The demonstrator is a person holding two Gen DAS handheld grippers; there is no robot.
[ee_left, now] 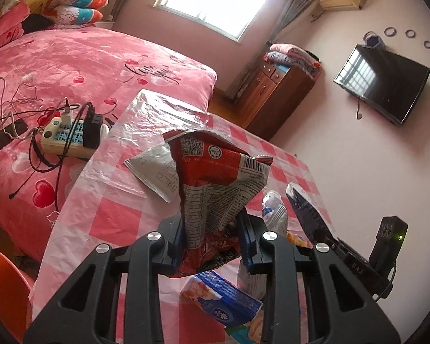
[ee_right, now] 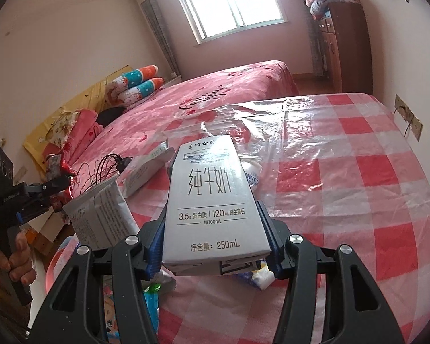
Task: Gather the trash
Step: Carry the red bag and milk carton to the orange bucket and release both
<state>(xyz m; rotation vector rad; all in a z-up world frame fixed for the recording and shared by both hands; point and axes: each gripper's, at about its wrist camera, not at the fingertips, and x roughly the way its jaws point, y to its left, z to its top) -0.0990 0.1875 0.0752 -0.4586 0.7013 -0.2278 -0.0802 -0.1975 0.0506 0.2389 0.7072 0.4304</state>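
My left gripper [ee_left: 212, 243] is shut on a crumpled red snack bag [ee_left: 215, 177], held up above the pink checked table [ee_left: 109, 218]. My right gripper [ee_right: 215, 243] is shut on a white 250 mL milk carton [ee_right: 212, 200], also off the table. In the right wrist view, the left gripper [ee_right: 47, 189] shows at the far left in a person's hand. Loose trash lies below: a grey carton [ee_left: 154, 172], a blue tissue packet [ee_left: 223, 298], a crushed clear bottle [ee_left: 275, 209], a standing grey carton [ee_right: 100, 215], a white cup [ee_right: 252, 172].
A bed with a pink cover [ee_left: 71, 66] adjoins the table's left edge. On it lies a power strip [ee_left: 68, 134] with tangled cables. An orange chair [ee_left: 3, 286] is at the lower left. A wooden cabinet [ee_left: 275, 94] and a wall-mounted TV [ee_left: 384, 83] stand beyond.
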